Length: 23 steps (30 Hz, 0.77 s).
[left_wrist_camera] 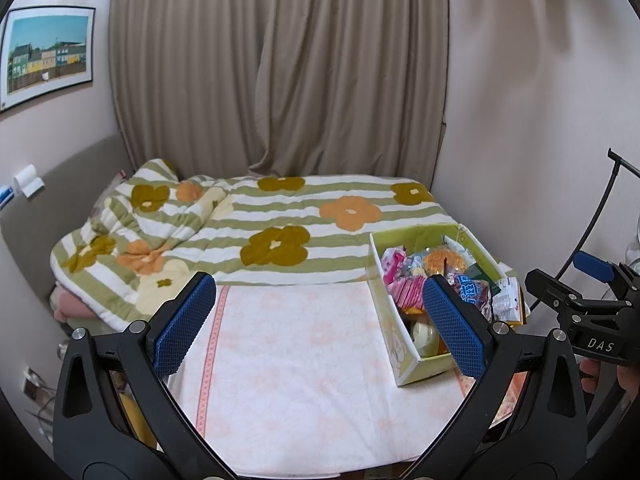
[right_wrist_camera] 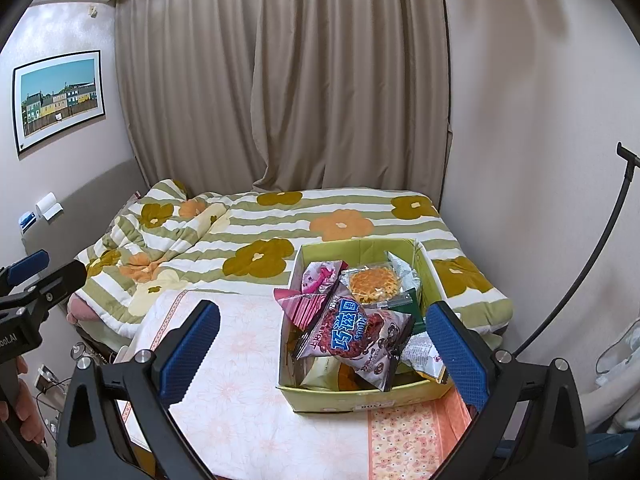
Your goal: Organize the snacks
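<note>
Hovering: both grippers hang above the table, neither touching anything.
Left gripper (left_wrist_camera: 320, 320): released, its blue pads spread wide with nothing between them; it looks down on the bare left part of the table, and its right finger overlaps the box in view.
Right gripper (right_wrist_camera: 324, 352): released, jaws wide and holding nothing; it faces the box, which shows between its fingers toward the right one.
Table (right_wrist_camera: 240, 400): covered with a pale pink flowered cloth (left_wrist_camera: 300, 360) that has an orange patterned border; it stands against the foot of the bed.
Box (right_wrist_camera: 360, 400): yellow-green cardboard, open at the top, on the right part of the table, its far end toward the bed.
Snacks: heaped loosely inside the box, some rising above the rim.
Purple bag (right_wrist_camera: 356, 334): a cookie pack with blue lettering, lying tilted on top of the heap, nearest the right gripper.
Pink packs (right_wrist_camera: 316, 280): at the left and rear of the heap.
Clear pack (right_wrist_camera: 374, 286): holds an orange-yellow noodle cake, behind the purple bag.
White pack (right_wrist_camera: 424, 356): at the near right corner, leaning over the rim.
Bed (left_wrist_camera: 280, 216): behind the table, with a green-striped quilt bearing large flowers, bunched at the left.
Curtain (left_wrist_camera: 280, 68): beige, drawn, behind the bed.
Picture (left_wrist_camera: 48, 52): framed, on the left wall.
</note>
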Available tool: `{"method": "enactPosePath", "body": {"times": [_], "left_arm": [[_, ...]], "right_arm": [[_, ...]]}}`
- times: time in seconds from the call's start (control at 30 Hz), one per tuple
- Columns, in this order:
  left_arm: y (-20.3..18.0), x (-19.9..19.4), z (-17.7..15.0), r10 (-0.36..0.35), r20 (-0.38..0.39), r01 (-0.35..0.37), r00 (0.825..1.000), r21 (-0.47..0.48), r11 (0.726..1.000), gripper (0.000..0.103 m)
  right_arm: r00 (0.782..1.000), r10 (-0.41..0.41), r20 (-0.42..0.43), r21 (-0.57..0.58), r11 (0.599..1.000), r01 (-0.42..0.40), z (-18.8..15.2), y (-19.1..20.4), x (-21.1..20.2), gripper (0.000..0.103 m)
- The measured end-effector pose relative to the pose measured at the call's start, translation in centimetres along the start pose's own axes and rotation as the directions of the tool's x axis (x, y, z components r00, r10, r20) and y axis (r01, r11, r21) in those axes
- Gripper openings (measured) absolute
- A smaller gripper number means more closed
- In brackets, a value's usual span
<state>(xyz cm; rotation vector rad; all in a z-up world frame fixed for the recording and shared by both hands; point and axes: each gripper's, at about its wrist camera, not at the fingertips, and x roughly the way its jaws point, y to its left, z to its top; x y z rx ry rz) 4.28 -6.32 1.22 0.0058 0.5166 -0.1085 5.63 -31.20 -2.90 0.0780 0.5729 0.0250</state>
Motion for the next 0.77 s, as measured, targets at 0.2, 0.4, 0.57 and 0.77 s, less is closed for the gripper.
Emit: {"method": "enactPosePath", "body": {"times": [0.2, 0.4, 0.57, 0.77], "left_arm": [[0.1, 0.3, 0.2, 0.003, -0.007, -0.003, 1.000, -0.007, 1.000, 0.103], [0.3, 0.7, -0.1, 0.014, -0.014, -0.014, 1.000, -0.019, 1.000, 0.103], [0.7, 0.9, -0.3, 0.020, -0.018, -0.020, 1.000, -0.046, 0.999, 0.103], [1.2, 0.8, -0.7, 0.016, 0.003, -0.016, 1.000, -0.043, 0.999, 0.103]], "right_arm": [[1.000, 0.001, -0.001, 0.000, 1.000, -0.001, 0.0, 0.0, 0.0, 0.102], [1.000, 0.000, -0.004, 0.000, 1.000, 0.000, -0.2, 0.1, 0.4, 0.102], [1.000, 0.000, -0.005, 0.000, 1.000, 0.000, -0.3, 0.0, 0.5, 0.102], [1.000, -0.001, -0.009, 0.000, 1.000, 0.001, -0.3, 0.0, 0.6, 0.102]]}}
